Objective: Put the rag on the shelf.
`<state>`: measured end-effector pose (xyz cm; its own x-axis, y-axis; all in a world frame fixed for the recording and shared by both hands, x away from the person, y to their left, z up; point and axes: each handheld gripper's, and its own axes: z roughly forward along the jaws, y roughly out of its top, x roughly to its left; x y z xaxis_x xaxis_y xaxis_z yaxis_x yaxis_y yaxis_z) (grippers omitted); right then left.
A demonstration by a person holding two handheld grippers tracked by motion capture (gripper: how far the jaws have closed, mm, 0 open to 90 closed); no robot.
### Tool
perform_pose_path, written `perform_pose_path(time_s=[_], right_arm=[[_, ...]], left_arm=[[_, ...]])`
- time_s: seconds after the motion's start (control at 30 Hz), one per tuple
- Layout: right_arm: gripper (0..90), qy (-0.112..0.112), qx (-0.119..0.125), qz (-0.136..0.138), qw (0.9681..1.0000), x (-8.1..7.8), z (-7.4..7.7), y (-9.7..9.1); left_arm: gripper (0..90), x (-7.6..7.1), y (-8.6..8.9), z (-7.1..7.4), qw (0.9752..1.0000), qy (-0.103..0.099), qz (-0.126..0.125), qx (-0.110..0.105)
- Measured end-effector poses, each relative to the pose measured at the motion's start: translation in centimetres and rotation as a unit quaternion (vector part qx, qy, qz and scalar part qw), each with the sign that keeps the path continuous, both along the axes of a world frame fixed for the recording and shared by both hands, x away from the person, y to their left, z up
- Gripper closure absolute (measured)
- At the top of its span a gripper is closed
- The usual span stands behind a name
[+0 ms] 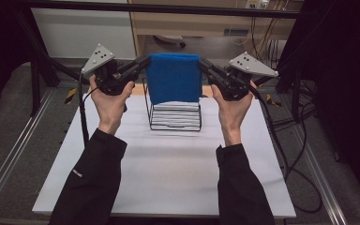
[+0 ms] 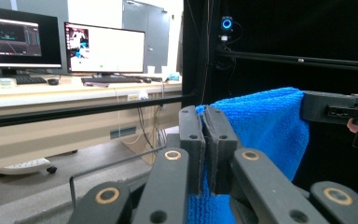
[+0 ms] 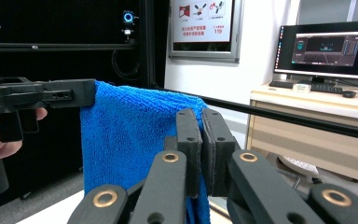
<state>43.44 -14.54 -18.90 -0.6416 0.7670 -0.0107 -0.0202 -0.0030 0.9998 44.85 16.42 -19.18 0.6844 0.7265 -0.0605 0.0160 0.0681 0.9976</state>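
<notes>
the left gripper is clenching on the upper left corner of a blue microfibre towel; in the left gripper view its two black jaws are pressing together with the blue cloth pinched between the pads. the right gripper is clenching the opposite upper corner the same way; in the right gripper view the jaws are closing flat on the towel's top edge, cloth showing above and below the pads.

the towel is hanging stretched between the two grippers, top edge roughly level, the body of it dropping straight down as a flat sheet. in the high view it is hanging above and just in front of a black wire rack, and its lower edge is overlapping the rack's upright wires; whether cloth and wire are touching, i cannot tell. the rack is standing on the white table top, toward the far edge, between the two hands.

the person's left hand and right hand are gripping the gripper bodies from below, black sleeves coming in from the near edge. a grey three-cornered plate is sitting on top of each gripper, angling outward.

in the left gripper view, the right gripper is showing at the far end of the towel; in the right gripper view, the left gripper is showing likewise.
</notes>
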Motion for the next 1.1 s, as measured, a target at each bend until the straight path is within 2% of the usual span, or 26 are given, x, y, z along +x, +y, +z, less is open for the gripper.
perform_pose_path(time_s=[0.43, 0.67, 0.87, 1.03, 1.1], right_arm=[[87.3, -0.007, 0.002, -0.003, 1.0000, 1.5, 2.1, 0.4], [87.3, -0.009, 0.005, -0.005, 0.9999, 2.4, 2.6, 0.6], [87.3, -0.018, 0.009, -0.005, 0.9998, 2.9, 3.3, 0.6], [87.3, -0.021, 0.014, -0.009, 0.9996, 3.4, 3.9, 0.6], [87.3, -0.022, 0.015, -0.011, 0.9996, 3.6, 4.0, 0.5]], left_arm=[[86.7, 1.6, 0.2, 1.8, 0.9999, -0.007, 0.007, -0.013], [86.7, 2.4, 0.1, 2.6, 0.9997, -0.016, 0.017, 0.003], [86.7, 3.0, 0.1, 3.4, 0.9997, -0.018, 0.015, -0.007], [86.7, 3.4, -0.1, 4.2, 0.9997, -0.019, 0.016, -0.007], [86.7, 3.7, -0.2, 4.3, 0.9996, -0.019, 0.020, 0.000]])
